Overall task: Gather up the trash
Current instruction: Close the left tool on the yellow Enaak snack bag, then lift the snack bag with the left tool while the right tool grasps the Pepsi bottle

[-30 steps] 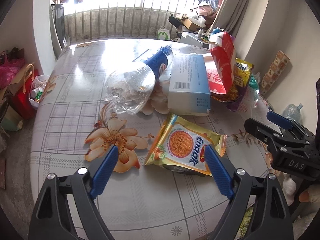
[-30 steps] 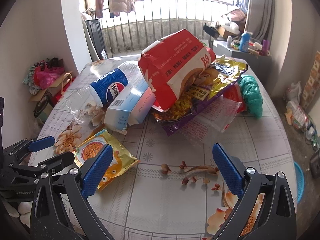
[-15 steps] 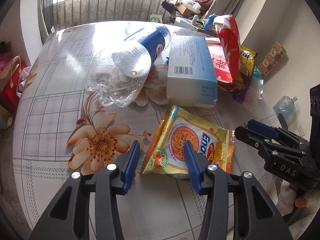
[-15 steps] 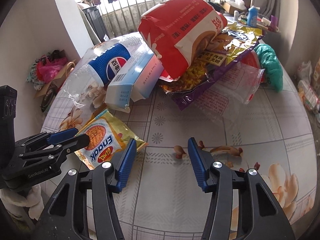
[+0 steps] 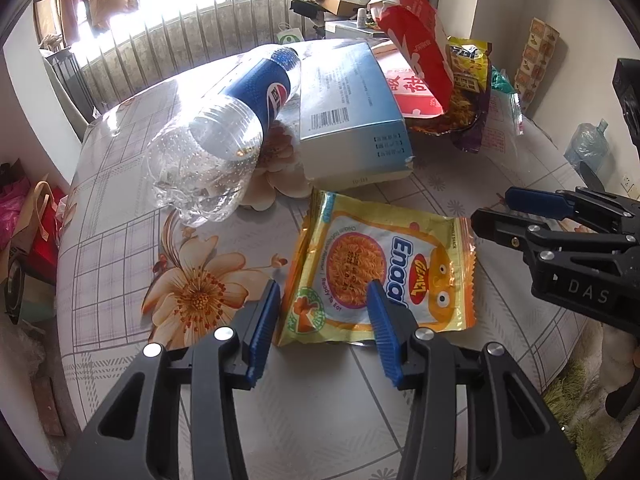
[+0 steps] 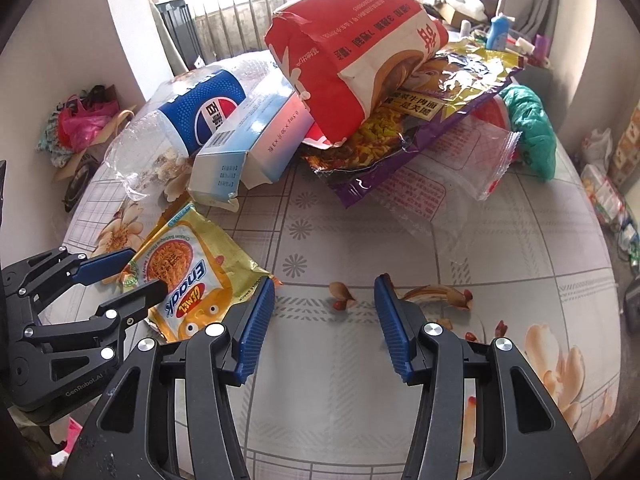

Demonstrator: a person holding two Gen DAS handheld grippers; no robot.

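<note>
A yellow Enaak noodle packet (image 5: 384,268) lies flat on the table's near edge; it also shows in the right wrist view (image 6: 192,276). My left gripper (image 5: 324,292) is open, its fingers straddling the packet's near left corner, one pad (image 5: 380,316) over the packet. My right gripper (image 6: 324,288) is open and empty above bare tablecloth, to the right of the packet. Behind lie a crushed Pepsi bottle (image 5: 224,128), a light blue box (image 5: 352,112), a red and white bag (image 6: 352,48) and a purple and yellow wrapper (image 6: 432,120).
A clear plastic bag (image 6: 452,168) and a green bag (image 6: 532,132) lie at the right of the pile. The floral tablecloth (image 6: 360,380) covers a round table. Bags (image 5: 28,216) sit on the floor at the left. A railing and window lie behind.
Both grippers have narrowed from wide open and moved forward. The left one has come down over the noodle packet's near corner. Between the last two frames both have opened slightly again.
</note>
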